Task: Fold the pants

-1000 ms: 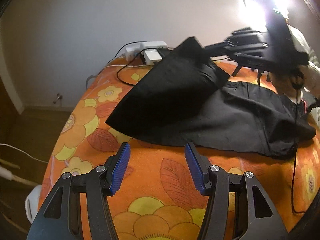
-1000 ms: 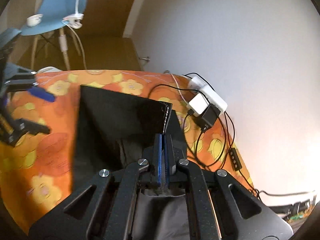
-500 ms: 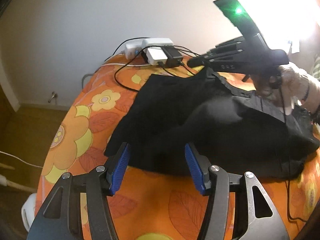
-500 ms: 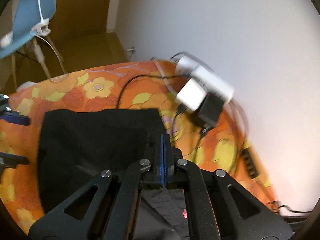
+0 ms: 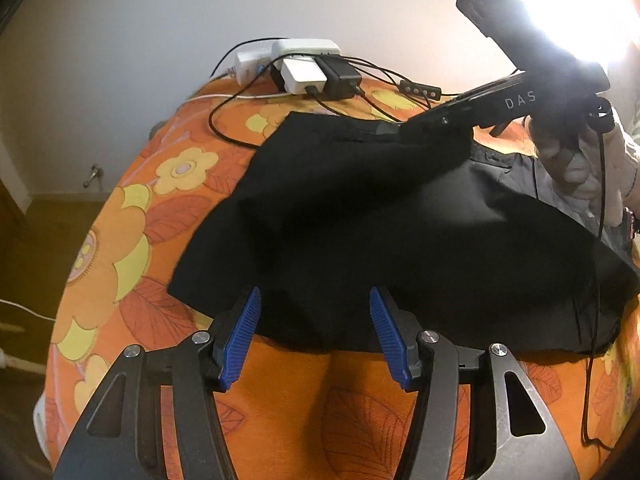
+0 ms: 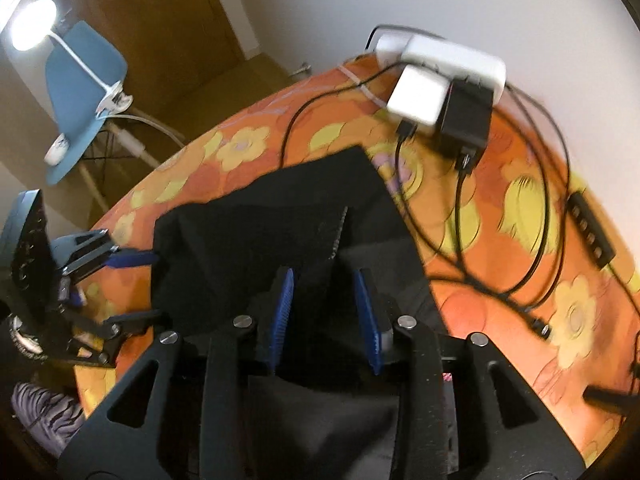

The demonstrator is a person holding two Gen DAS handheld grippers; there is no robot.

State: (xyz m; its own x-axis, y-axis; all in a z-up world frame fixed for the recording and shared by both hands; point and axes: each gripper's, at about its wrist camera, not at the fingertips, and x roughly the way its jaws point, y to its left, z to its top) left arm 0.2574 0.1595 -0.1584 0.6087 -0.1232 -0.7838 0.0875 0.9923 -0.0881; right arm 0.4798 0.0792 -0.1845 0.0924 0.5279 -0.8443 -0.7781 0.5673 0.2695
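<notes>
One orange floral tablecloth (image 5: pixel 120 248), white wall (image 5: pixel 140 12).

Black pants (image 5: pixel 360 216) on an orange tablecloth (image 5: pixel 120 240) patterned with yellow flowers and red-brown leaves, blue ribbed pads on black fingers (image 5: pixel 240 336), white power strip (image 6: pixel 452 60), white charger (image 6: pixel 418 96), black adapter (image 6: pixel 466 120), blue chair (image 6: pixel 80 92).

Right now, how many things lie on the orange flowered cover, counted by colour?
Black: 3, the pants, a charger and a button strip.
White: 2, a power strip and a charger.
Total: 5, cables not counted.
</notes>
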